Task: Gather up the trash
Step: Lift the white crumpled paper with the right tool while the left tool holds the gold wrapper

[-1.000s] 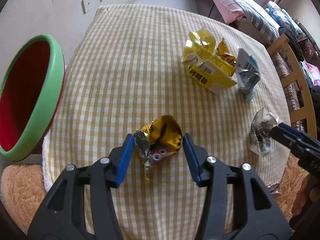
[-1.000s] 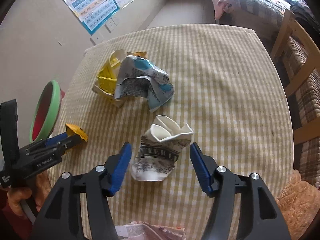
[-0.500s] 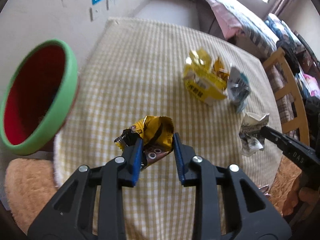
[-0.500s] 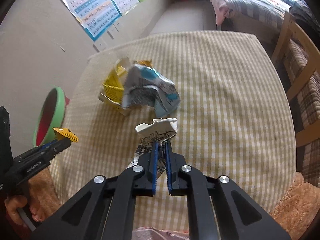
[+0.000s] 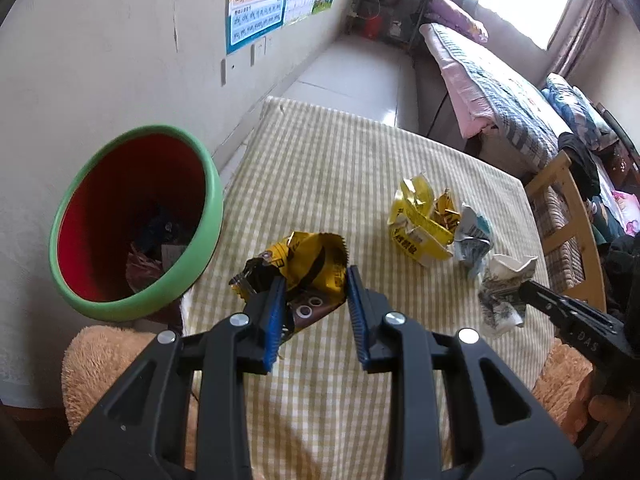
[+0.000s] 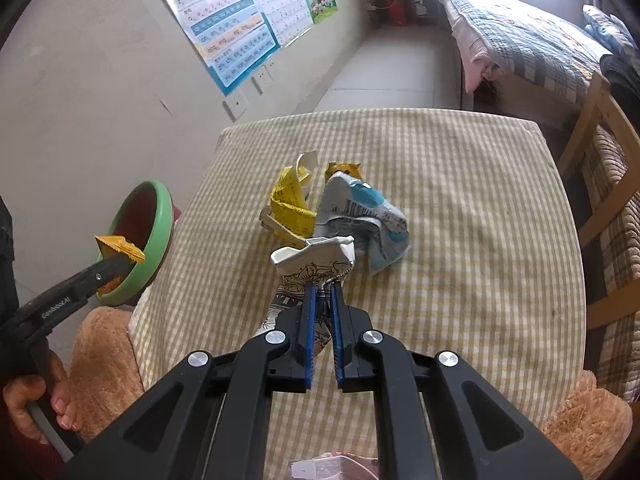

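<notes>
My left gripper [image 5: 316,280] is shut on a crumpled yellow snack wrapper [image 5: 308,260] and holds it above the table's left edge, beside a red bin with a green rim [image 5: 132,216]. My right gripper [image 6: 324,292] is shut on a crushed white paper cup [image 6: 316,260], lifted off the checked tablecloth [image 6: 460,200]. The cup also shows in the left wrist view [image 5: 502,292]. A yellow carton [image 5: 420,224] and a blue-white wrapper [image 5: 474,236] lie together mid-table. The wrapper and bin also show in the right wrist view [image 6: 120,246] [image 6: 154,240].
The bin [image 6: 154,240] holds some trash. A wooden chair [image 6: 600,160] stands at the table's right side, a bed [image 5: 480,80] behind it. Tan plush cushions [image 5: 100,360] sit below the near table edge. The wall [image 5: 100,60] is on the left.
Both grippers have closed on their items and lifted them. My left gripper has carried the yellow wrapper up and left toward the bin; my right gripper has raised the paper cup.
</notes>
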